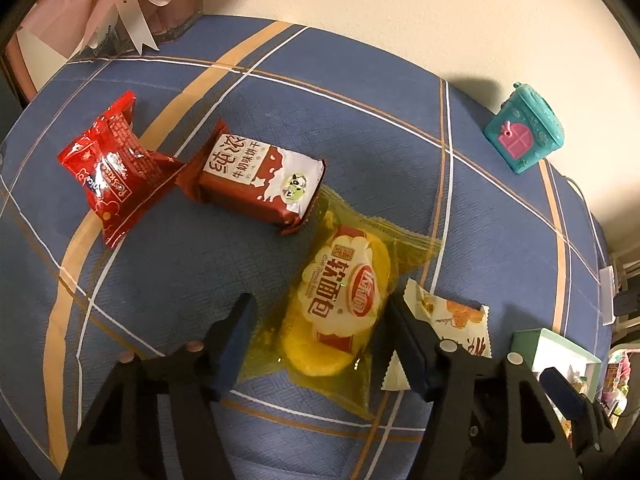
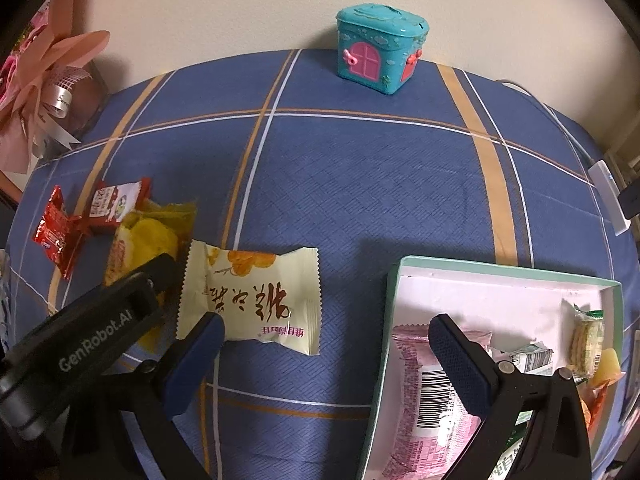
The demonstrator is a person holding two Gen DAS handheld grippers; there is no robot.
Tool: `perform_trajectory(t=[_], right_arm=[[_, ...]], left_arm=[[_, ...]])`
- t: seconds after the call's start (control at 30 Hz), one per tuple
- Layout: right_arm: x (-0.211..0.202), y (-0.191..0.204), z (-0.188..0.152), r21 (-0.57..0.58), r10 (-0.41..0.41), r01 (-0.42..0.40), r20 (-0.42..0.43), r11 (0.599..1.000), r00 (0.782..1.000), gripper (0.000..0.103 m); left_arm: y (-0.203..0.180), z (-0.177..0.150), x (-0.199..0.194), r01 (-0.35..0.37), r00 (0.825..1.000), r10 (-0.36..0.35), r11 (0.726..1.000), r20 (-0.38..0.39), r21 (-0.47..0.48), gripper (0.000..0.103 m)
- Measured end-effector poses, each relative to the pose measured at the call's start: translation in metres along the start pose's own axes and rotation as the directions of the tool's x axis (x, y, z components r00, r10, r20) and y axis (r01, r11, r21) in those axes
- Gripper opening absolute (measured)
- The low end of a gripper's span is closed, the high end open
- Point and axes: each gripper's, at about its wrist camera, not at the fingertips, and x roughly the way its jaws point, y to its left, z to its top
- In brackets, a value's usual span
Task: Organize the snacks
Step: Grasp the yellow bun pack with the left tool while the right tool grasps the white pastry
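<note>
straddling the yellow soft-bread packet (image 1: 340, 304), the left tongs (image 1: 320, 336) hang apart with one blue pad on each side of it and nothing clamped, so the step in hand looks like the approach to picking this snack up; whether the pads already touch the wrapper cannot be told. the right tongs (image 2: 326, 364) are also spread wide and empty, one finger over the near edge of the cream pastry packet (image 2: 250, 300), the other over the open box (image 2: 512, 270) at the right. outward from the left tongs, the cream packet lies just beside the bread packet on its right, the brown milk-biscuit packet (image 1: 260, 178) overlaps the bread packet's far end, and the red snack packet (image 1: 114, 170) lies touching the biscuit packet's left end. all four loose snacks sit on the blue plaid cloth (image 1: 360, 128) covering the bench. the box already holds a pink barcoded packet (image 2: 434, 392) and several small snacks, so the sorting seems partly done with four still to go. next the left tongs would need to close on the bread packet's puffy middle, gently enough not to crush it, then carry it over the cream packet to the box. a teal toy house (image 2: 380, 52) stands well apart by the wall, and a pink ribboned bouquet (image 1: 132, 4) sits at the far left corner.
</note>
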Motion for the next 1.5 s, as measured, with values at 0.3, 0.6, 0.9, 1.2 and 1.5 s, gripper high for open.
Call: perform_trajectory(t=[0.3, 0.6, 0.9, 1.2, 1.5], right_arm=[[-0.008, 0.008, -0.001, -0.015, 0.023, -0.022, 0.061, 1.000, 0.998, 0.103], [-0.007, 0.028, -0.004, -0.064, 0.082, -0.077, 0.092, 0.995, 0.992, 0.100], [0.017, 0.029, -0.001, -0.039, 0.107, -0.105, 0.053, 0.994, 0.993, 0.097], [0.030, 0.037, -0.003, -0.055, 0.079, -0.076, 0.049, 0.996, 0.996, 0.096], [0.033, 0.042, -0.004, -0.074, 0.076, -0.072, 0.056, 0.995, 0.996, 0.100]], left_arm=[[0.015, 0.000, -0.008, 0.028, 1.000, -0.028, 0.999, 0.001, -0.043, 0.061], [0.025, 0.000, -0.008, 0.041, 0.999, -0.042, 0.996, -0.009, -0.078, 0.061], [0.027, -0.003, -0.007, 0.054, 0.998, -0.056, 0.995, -0.016, -0.084, 0.061], [0.021, 0.001, 0.000, 0.052, 0.998, -0.053, 0.996, -0.017, -0.077, 0.061], [0.021, 0.001, 0.001, 0.055, 0.998, -0.057, 0.995, -0.021, -0.082, 0.062]])
